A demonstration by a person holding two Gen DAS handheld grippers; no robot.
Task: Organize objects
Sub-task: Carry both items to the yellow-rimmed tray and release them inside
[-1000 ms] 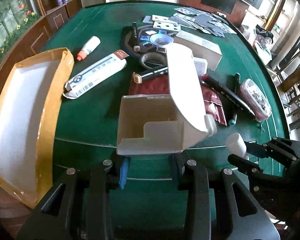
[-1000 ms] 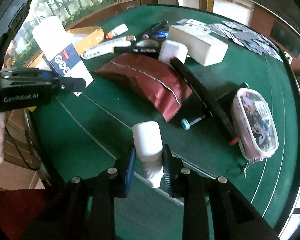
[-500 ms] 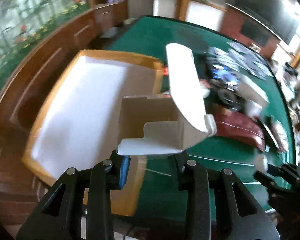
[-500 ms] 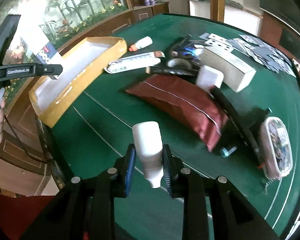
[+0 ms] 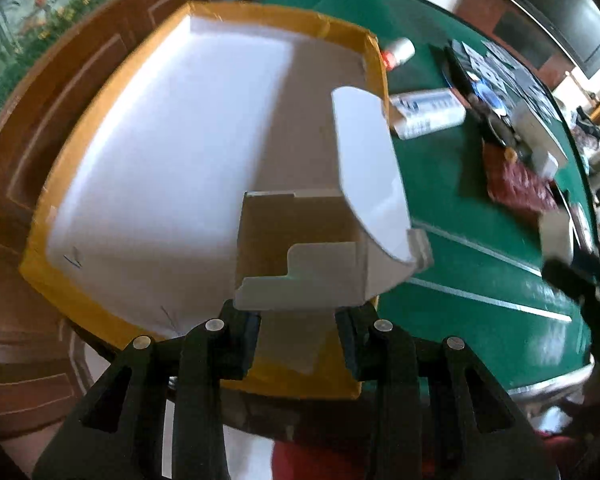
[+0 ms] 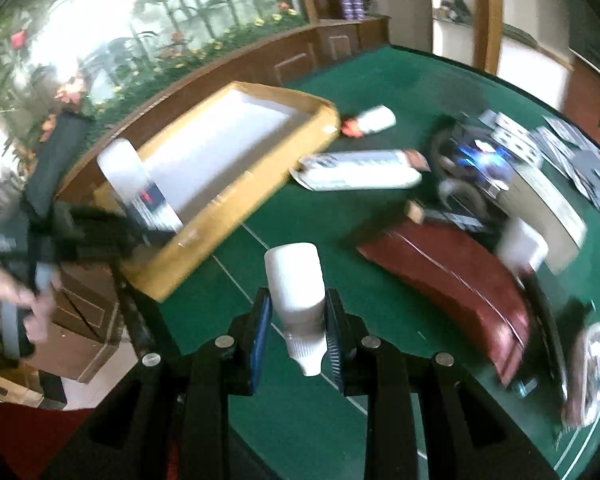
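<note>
My left gripper (image 5: 296, 316) is shut on a small open cardboard box (image 5: 320, 248) with its white flap up. It holds the box over the near corner of a shallow tray (image 5: 364, 56) with yellow-taped walls and a white floor. My right gripper (image 6: 296, 320) is shut on a small white bottle (image 6: 296, 284), cap toward the camera, above the green table. The right wrist view also shows the tray (image 6: 236, 196) to the left, with the left gripper (image 6: 112, 232) and its box (image 6: 136, 184) at its near end.
On the green table (image 6: 380, 80) lie a long white tube box (image 6: 360, 170), a white bottle with a red cap (image 6: 372, 120), a dark red pouch (image 6: 460, 280), a tape roll, scattered cards (image 6: 560, 148) and a clear case (image 6: 592, 368). A wooden ledge runs behind the tray.
My left gripper has swung left with the open box, from above the table clutter to over the tray. My right gripper, still holding the bottle, has turned left toward the tray.
</note>
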